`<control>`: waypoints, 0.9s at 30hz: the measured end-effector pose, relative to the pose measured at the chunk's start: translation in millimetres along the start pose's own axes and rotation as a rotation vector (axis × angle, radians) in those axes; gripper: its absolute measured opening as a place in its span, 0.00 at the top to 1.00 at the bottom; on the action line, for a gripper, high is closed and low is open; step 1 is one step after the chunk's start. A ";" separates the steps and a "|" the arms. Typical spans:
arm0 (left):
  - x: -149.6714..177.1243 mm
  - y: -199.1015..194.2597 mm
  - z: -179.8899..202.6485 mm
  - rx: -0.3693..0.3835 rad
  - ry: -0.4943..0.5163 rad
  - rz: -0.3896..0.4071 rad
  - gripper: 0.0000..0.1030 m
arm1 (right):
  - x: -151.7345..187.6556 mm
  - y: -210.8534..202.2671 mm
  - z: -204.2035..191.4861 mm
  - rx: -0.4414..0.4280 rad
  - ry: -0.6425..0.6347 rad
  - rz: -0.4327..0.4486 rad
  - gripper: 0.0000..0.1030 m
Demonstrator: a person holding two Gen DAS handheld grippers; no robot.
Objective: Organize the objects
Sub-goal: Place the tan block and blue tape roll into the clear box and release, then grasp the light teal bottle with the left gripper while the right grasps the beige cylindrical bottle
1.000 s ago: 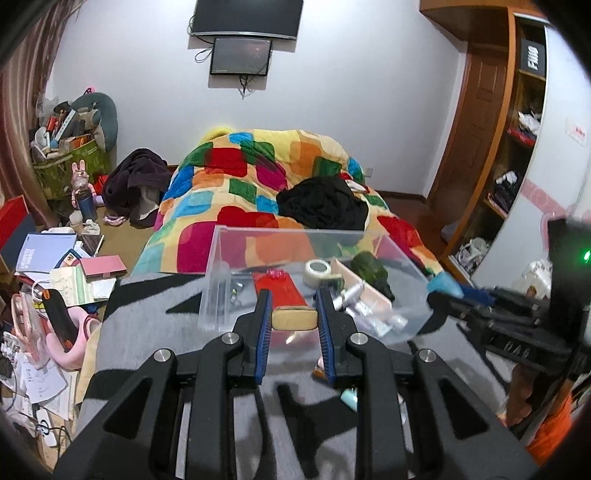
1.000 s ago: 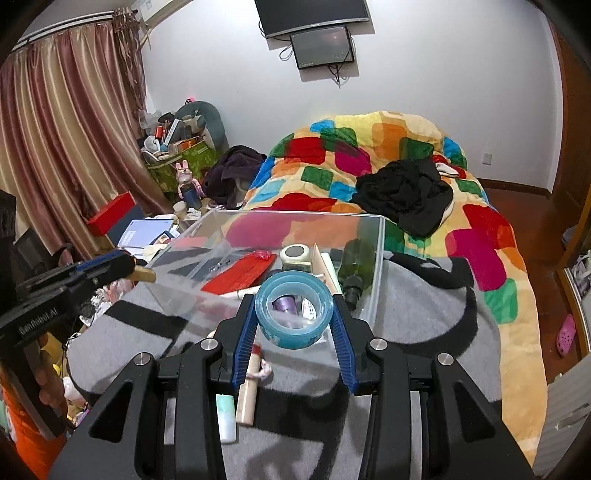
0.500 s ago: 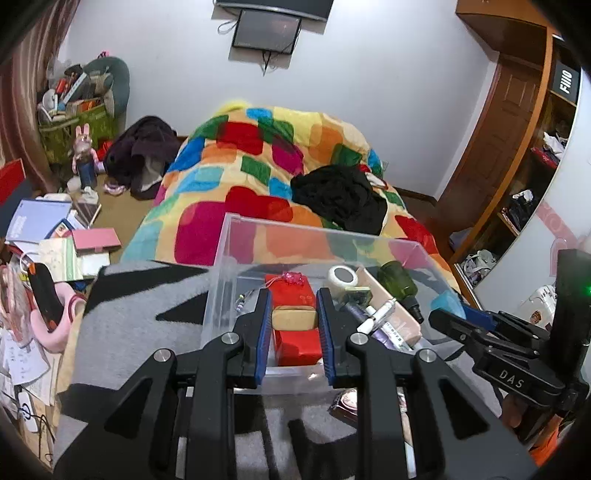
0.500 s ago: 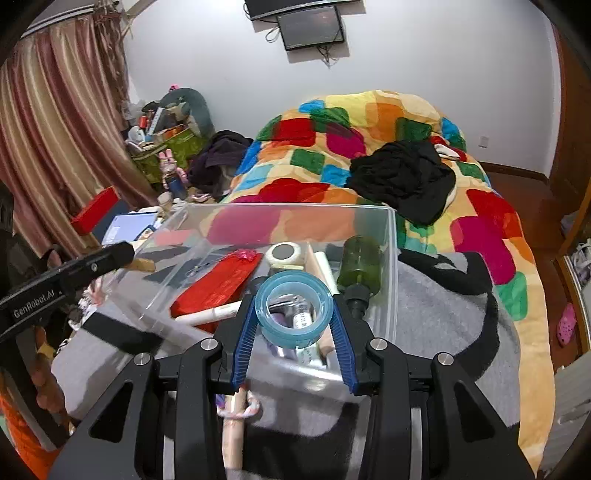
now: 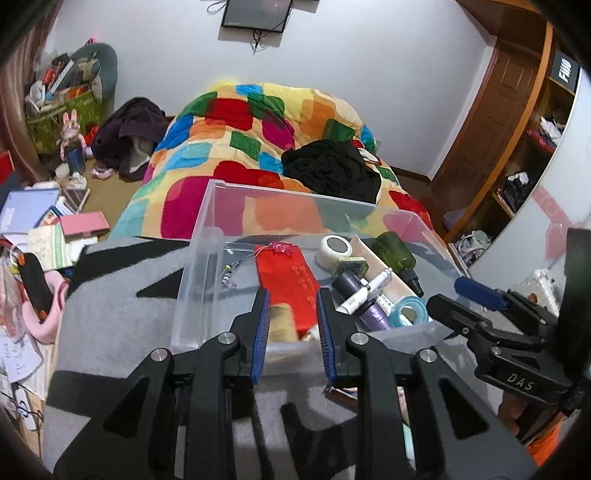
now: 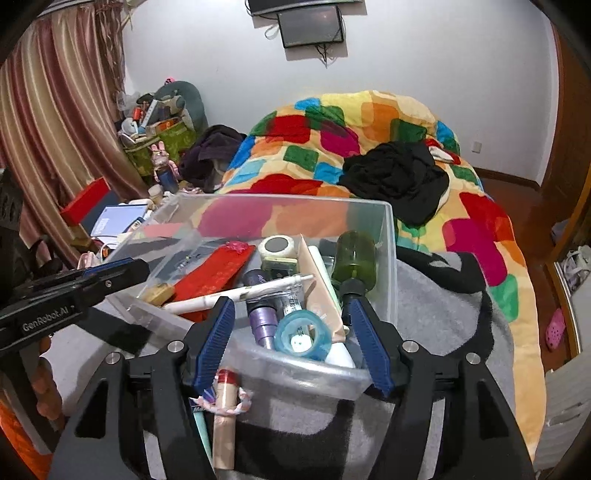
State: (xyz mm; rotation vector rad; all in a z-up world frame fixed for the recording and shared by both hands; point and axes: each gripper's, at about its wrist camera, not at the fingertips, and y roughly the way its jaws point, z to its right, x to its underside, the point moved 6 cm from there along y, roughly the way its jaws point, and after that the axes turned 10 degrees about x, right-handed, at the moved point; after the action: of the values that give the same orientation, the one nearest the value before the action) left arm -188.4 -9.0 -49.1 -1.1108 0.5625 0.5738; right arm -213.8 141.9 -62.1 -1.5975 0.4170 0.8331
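Right gripper (image 6: 291,332): jaws opening, spread wide over the near end of the clear plastic bin (image 6: 391,236). The blue tape roll (image 6: 304,334) lies between the pads but touches neither; it rests on the bin's contents at the 6 o'clock end, tilted against a purple tube (image 6: 262,317).

Left gripper (image 5: 291,317): jaws narrow, pinching a small tan block (image 5: 282,323) from both sides, held over the bin's near left corner above a red pouch (image 5: 291,280).

Risks, as judged:
- The tape roll sits on edge atop loose items; it may roll or slide against the near wall if the right gripper clips it on withdrawal.
- The right pads straddle the bin's near rim; pulling back low could catch the rim and drag the light bin across the blanket.
- The tan block, released from height, could bounce off the pouch or land outside the near wall.
- A white pen (image 6: 236,293) lies diagonally across the contents and could be knocked out.
- The two grippers work close together at the same end; contact is possible.

Surface: a grey-and-black fleece blanket (image 6: 443,295), soft and uneven, giving poor footing for the bin. A paper-wrapped stick (image 6: 223,410) lies outside the bin at 6 o'clock.

Room: bed with a multicoloured quilt (image 6: 369,122) at 12 o'clock, dark clothing (image 6: 395,177) on it; striped curtain (image 6: 48,129) at 10 o'clock; wall screen (image 6: 312,22) above.
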 end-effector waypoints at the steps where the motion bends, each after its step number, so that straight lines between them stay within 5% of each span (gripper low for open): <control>1: 0.6 -3.2 3.1 -0.007 0.012 0.004 0.76 | 0.6 -2.2 -0.4 0.003 -0.006 0.004 0.40; 5: 4.0 -17.5 12.7 -0.022 0.043 0.029 0.61 | 2.4 -11.0 -1.0 -0.002 -0.012 0.016 0.40; 7: 6.4 -25.5 16.2 -0.032 0.048 0.049 0.41 | 3.5 -16.3 -0.1 -0.009 -0.009 0.020 0.40; 10: 11.6 -34.6 21.5 -0.042 0.063 0.066 0.33 | 8.0 -23.5 1.9 -0.012 -0.010 0.026 0.40; 17: 34.2 -31.3 25.8 -0.041 0.070 0.015 0.30 | 28.5 -32.7 -2.8 0.004 -0.050 0.022 0.40; 27: 72.7 -21.3 22.1 -0.055 0.065 -0.067 0.30 | 70.5 -3.9 -26.8 -0.046 -0.123 -0.107 0.40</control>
State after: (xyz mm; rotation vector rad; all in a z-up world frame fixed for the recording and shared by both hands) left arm -118.5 15.0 -76.7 -1.2000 0.5664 0.4985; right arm -155.9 130.0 -109.2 -1.5871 0.2241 0.8585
